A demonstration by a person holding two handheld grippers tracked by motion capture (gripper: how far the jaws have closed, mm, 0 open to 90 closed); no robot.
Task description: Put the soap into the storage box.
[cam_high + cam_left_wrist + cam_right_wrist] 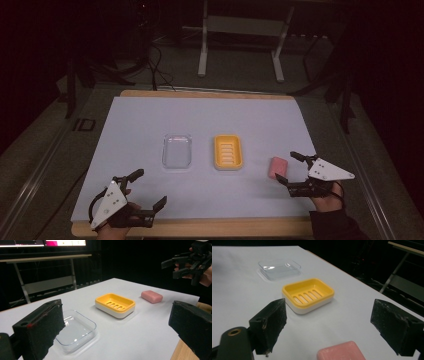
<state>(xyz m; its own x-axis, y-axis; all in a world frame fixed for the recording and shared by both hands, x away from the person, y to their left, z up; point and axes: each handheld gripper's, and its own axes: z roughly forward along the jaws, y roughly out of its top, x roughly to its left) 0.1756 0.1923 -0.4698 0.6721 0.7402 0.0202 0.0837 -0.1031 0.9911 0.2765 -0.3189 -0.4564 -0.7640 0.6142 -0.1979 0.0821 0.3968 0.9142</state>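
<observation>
Table (150,125) covered with a white sheet, wooden edge showing at near and far sides. Left gripper (150,189) at the near-left corner of the sheet, held in the person's left hand (112,227), jaws spread wide with nothing between them; in the left gripper view the two black jaws stand far apart, framing the objects beyond. Right of it and farther in, a clear plastic lid (177,150) lies flat on the sheet, hollow side up. Just beside that, apart from it, a yellow soap dish (228,152) with a slotted yellow insert over a white base, sitting upright and holding nothing. Farther right, a pink soap bar (278,167) lies flat on the sheet, well apart from the dish. Right gripper (286,168) held in the right hand (327,194), dark sleeve at the wrist, jaws spread wide either side of the bar's right end, not closed on it; contact cannot be told.
</observation>
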